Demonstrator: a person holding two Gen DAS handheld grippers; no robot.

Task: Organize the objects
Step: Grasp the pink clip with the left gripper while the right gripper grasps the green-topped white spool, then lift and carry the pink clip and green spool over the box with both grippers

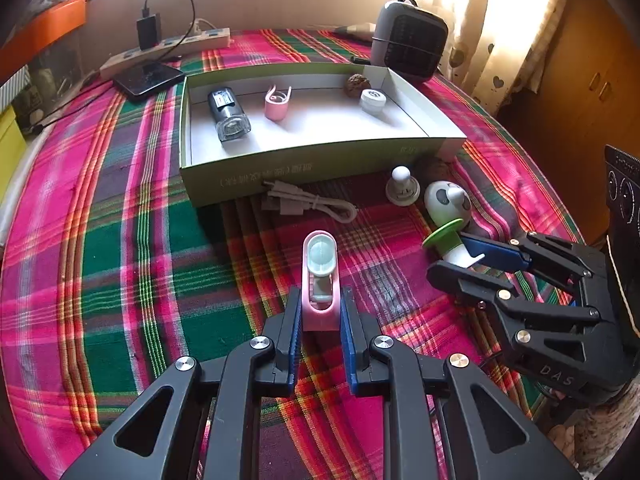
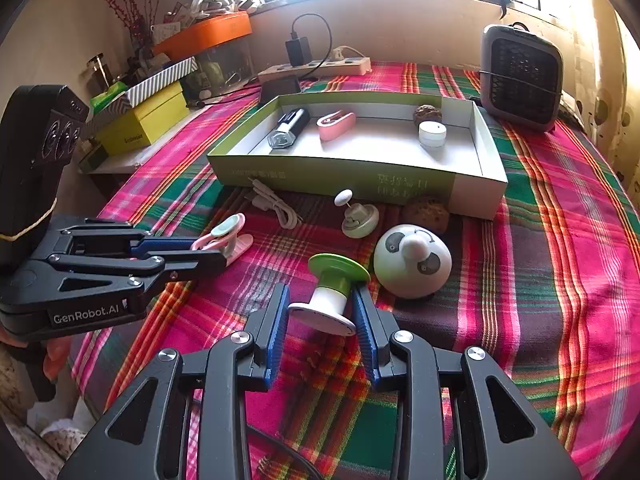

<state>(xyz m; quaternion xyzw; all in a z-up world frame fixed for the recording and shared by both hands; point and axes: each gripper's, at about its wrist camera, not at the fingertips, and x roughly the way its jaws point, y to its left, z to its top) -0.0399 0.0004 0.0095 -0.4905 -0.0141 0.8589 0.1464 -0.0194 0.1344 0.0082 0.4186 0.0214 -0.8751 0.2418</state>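
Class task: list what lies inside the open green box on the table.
Inside the green box: a black flashlight, a pink clip, a brown walnut and a small white jar. The near wall hides the floor strip behind it.

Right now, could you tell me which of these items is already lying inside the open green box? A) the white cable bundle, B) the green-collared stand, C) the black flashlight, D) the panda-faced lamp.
C: the black flashlight lies on the white floor of the green box, while the cable bundle, panda-faced lamp and green-collared stand are on the plaid cloth outside it.
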